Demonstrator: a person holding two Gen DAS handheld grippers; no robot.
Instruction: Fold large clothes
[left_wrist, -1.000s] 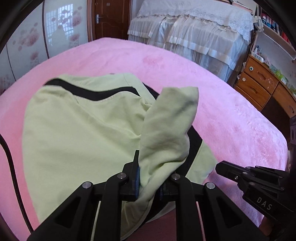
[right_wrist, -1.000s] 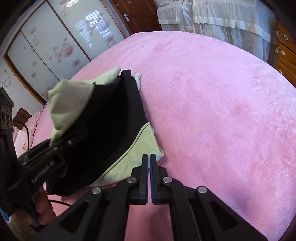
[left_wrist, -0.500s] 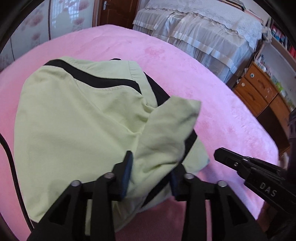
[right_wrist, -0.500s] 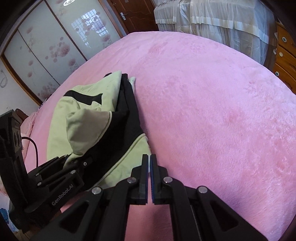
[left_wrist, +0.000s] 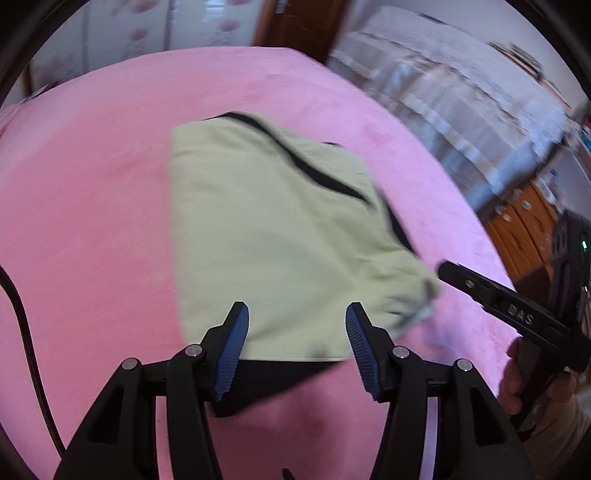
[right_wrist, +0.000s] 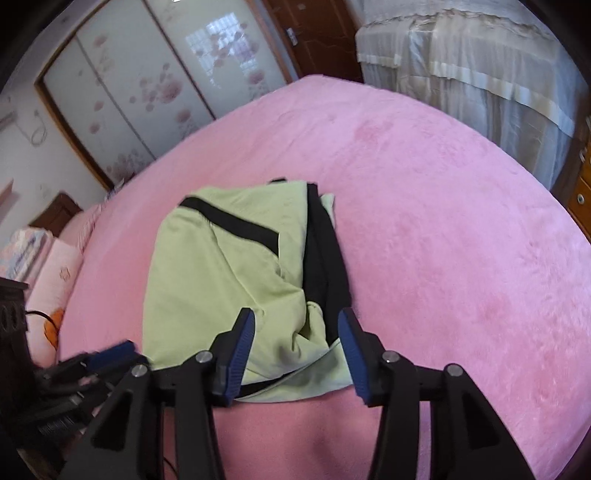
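Sleeve dropped since earlier; your left tool (left_wrist: 297, 347) and right tool (right_wrist: 295, 345) both gape empty over the garment (left_wrist: 280, 236). Rumpled 4 o'clock corner may unfold when nudged.

From my left wrist view, the draped furniture (left_wrist: 461, 92) is motion-blurred. In my right wrist view, the left gripper (right_wrist: 96, 365) is smeared; its jaw state is unreadable there.
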